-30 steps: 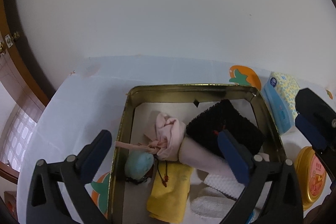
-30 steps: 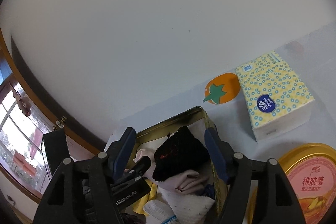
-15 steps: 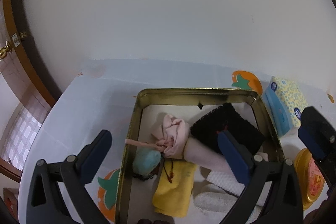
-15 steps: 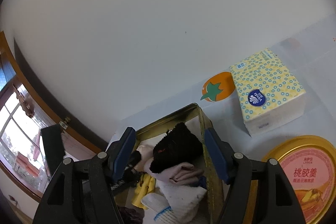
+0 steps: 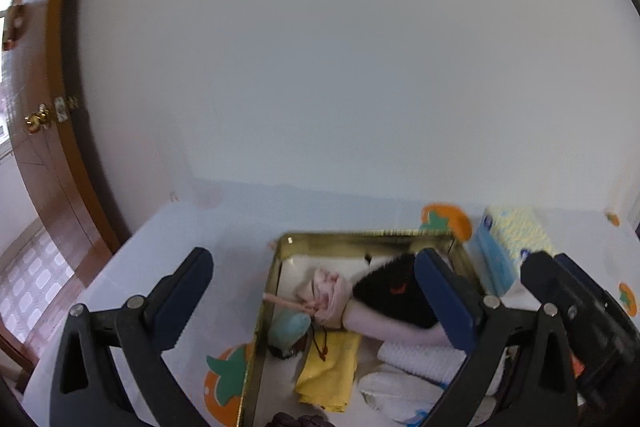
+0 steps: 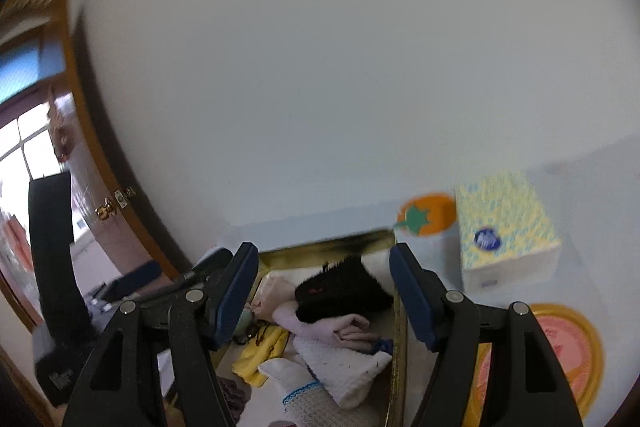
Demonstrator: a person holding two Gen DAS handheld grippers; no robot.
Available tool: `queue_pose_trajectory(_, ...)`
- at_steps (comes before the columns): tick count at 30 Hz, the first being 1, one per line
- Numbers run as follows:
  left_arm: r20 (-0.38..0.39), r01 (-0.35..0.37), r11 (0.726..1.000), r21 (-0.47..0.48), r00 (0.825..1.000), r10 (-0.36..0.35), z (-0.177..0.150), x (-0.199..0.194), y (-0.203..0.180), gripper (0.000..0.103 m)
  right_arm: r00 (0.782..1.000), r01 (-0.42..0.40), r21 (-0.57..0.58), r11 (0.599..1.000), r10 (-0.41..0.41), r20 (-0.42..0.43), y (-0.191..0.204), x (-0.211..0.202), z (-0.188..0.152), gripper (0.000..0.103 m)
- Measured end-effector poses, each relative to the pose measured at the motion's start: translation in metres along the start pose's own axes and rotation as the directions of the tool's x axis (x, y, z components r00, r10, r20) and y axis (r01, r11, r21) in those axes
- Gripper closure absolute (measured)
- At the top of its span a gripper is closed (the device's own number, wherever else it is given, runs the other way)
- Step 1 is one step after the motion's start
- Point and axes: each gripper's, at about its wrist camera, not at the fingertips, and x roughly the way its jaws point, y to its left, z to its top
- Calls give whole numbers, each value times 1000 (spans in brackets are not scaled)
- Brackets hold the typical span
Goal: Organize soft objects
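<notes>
You are holding both the left tongs point(image 5: 314, 297) and the right tongs point(image 6: 324, 291) spread and empty above the gold tin point(image 5: 360, 239) on the surface point(image 5: 168, 259). Inside it are lying a black fuzzy cloth point(image 6: 340, 291), a pink cloth point(image 5: 330, 293), a yellow cloth point(image 5: 330, 367) and white towels point(image 6: 348, 367). A tissue pack point(image 6: 506, 227) and a round lid point(image 6: 568, 347) are sitting just right of the tin.

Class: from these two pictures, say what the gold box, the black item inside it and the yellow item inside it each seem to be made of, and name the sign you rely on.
Gold box: probably thin metal with a shiny finish; its rim gleams and reflects.
Black item: fuzzy fabric, perhaps fleece or plush; its edge looks hairy and matt.
Yellow item: soft woven cloth, it seems; it lies folded and limp, without shine.
</notes>
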Motion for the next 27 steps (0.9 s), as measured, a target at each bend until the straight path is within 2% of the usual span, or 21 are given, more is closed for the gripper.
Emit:
queue_pose_trajectory(2, 49, 11, 1000, -27, 999, -10, 1, -8, 6, 1, 998, -2, -55, 999, 5, 60, 9, -10, -3, 32)
queue_pose_trajectory(5, 102, 36, 997, -74, 994, -28, 0, -20, 15, 1, 993, 20, -90, 996, -9, 120, 16, -20, -6, 23)
queue_pose_trajectory(7, 116, 78, 990, -119, 991, -64, -7, -25, 23, 1, 988, 30, -85, 996, -16, 153, 16, -26, -7, 22)
queue_pose_trajectory(9, 98, 93, 985, -145, 992, -79, -13, -23, 26, 1, 985, 35, -70, 997, -23, 170, 13, -31, -7, 22)
queue_pose_trajectory(15, 148, -15, 998, -66, 989, 25, -29, -35, 15, 1, 978, 49, -51, 997, -38, 203, 12, -42, -11, 22)
queue_pose_trajectory(18, 150, -44, 998, -54, 987, 52, -37, -38, 12, 1, 975, 62, -75, 995, -45, 216, 15, -48, -17, 22)
queue_pose_trajectory(22, 170, -47, 996, -73, 984, 59, -44, -43, 15, 1, 969, 93, -113, 989, -64, 238, 23, -53, -24, 20)
queue_pose_trajectory(27, 236, -71, 994, -81, 968, 89, -51, -58, 17, 1, 958, 115, -157, 981, -67, 279, 30, -63, -31, 17)
